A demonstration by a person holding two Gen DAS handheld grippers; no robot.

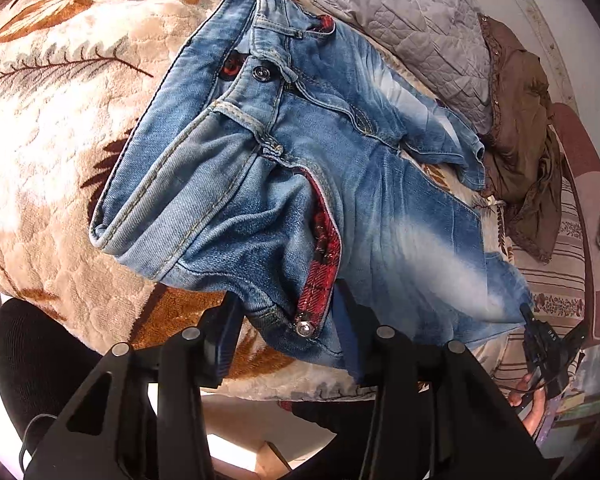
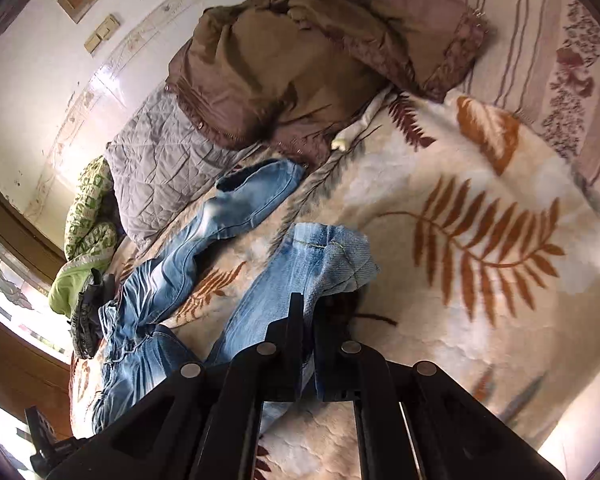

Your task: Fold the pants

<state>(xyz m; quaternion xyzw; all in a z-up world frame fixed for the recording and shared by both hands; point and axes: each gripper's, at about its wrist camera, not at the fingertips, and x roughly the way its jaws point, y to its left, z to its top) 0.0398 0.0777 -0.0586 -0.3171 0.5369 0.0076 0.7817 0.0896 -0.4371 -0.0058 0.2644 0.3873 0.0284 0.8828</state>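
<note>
Grip stage — pants [image 1: 300,152] seized at both ends.
Left gripper [image 1: 287,320] part-closed around waistband, contact apparently made; right gripper [image 2: 306,320] clamps hem — next, align legs.

Matte black left claw [image 1: 287,336]: angular linkage arms, round silver rivets at the pivots, triangular cut-outs, thin black cable at seven o'clock. Same black build and silver rivets on the right claw [image 2: 304,320]. Small white lettering on that claw's body, seen from the left wrist.
</note>
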